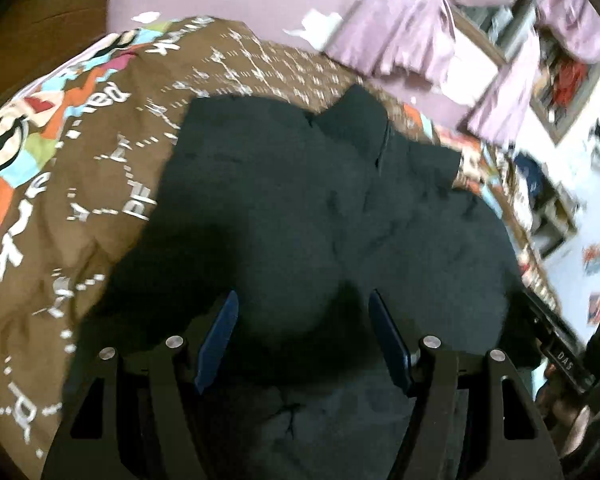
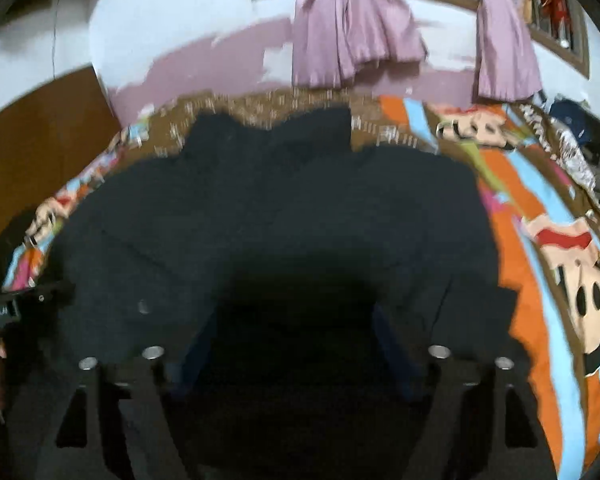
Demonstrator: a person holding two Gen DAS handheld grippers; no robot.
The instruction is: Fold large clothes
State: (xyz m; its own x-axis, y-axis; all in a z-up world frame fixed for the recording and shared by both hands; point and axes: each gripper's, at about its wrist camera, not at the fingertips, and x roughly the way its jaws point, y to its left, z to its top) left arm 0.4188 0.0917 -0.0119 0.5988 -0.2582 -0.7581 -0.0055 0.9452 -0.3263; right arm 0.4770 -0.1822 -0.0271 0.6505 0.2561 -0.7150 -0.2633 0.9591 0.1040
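A dark garment [image 1: 300,208] lies spread on the bed's patterned bedspread [image 1: 80,184]. The left gripper [image 1: 303,312] and right gripper [image 2: 296,320] both hover above it, jaws spread.

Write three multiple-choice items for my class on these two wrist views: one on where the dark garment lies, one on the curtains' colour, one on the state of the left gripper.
1. Where does the dark garment lie?
A. on a patterned bedspread
B. on a bare wooden floor
C. on a hanger

2. What colour are the curtains?
A. green
B. lilac
C. yellow

3. How does the left gripper stand?
A. shut on a sleeve
B. shut on nothing
C. open above the garment

Key: 1 A, the brown bedspread with white lettering and cartoon prints shows around the cloth; 2 B, both hanging drapes are pale purple; 3 C, its blue fingers stand wide apart with nothing between them.
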